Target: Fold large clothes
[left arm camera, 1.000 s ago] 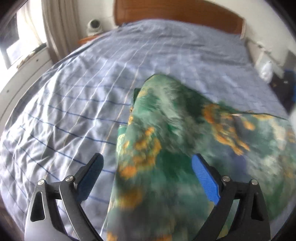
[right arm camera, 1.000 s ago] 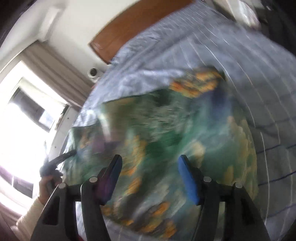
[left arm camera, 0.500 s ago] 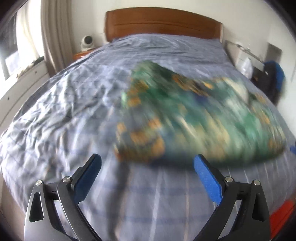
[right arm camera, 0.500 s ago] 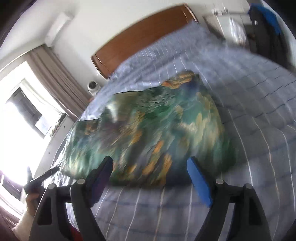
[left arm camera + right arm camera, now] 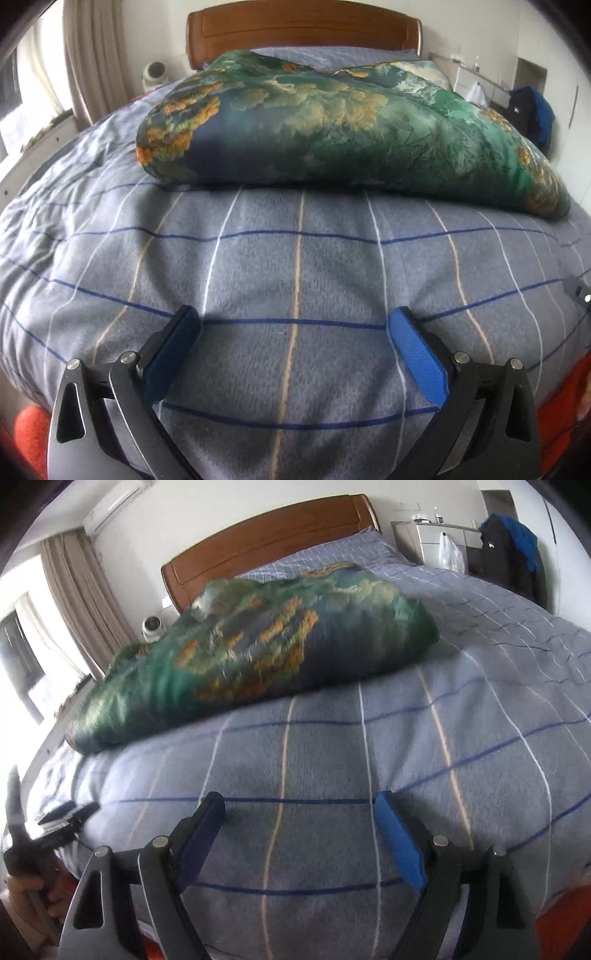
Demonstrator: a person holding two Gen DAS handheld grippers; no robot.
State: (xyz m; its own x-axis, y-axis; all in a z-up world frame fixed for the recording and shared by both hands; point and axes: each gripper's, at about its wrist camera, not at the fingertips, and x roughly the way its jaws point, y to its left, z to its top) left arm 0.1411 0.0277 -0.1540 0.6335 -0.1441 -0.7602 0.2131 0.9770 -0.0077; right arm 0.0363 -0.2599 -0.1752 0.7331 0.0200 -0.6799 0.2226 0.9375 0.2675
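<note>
Green floral garment (image 5: 332, 122) lies billowed on the checked bedspread (image 5: 295, 266). Left gripper (image 5: 293, 354) and right gripper (image 5: 299, 834) both spread, empty. Recommend flattening it, then pinching matching corners.

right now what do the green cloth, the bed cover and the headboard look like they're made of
Green cloth: looks like thin, smooth satin or silk-like fabric, printed in green and orange; it shows a soft sheen, though the fibre is unclear.
Bed cover: a matte, slightly fuzzy woven or brushed fabric, grey-blue with a line grid.
Headboard: reddish-brown wood or veneer with a glossy finish.
</note>
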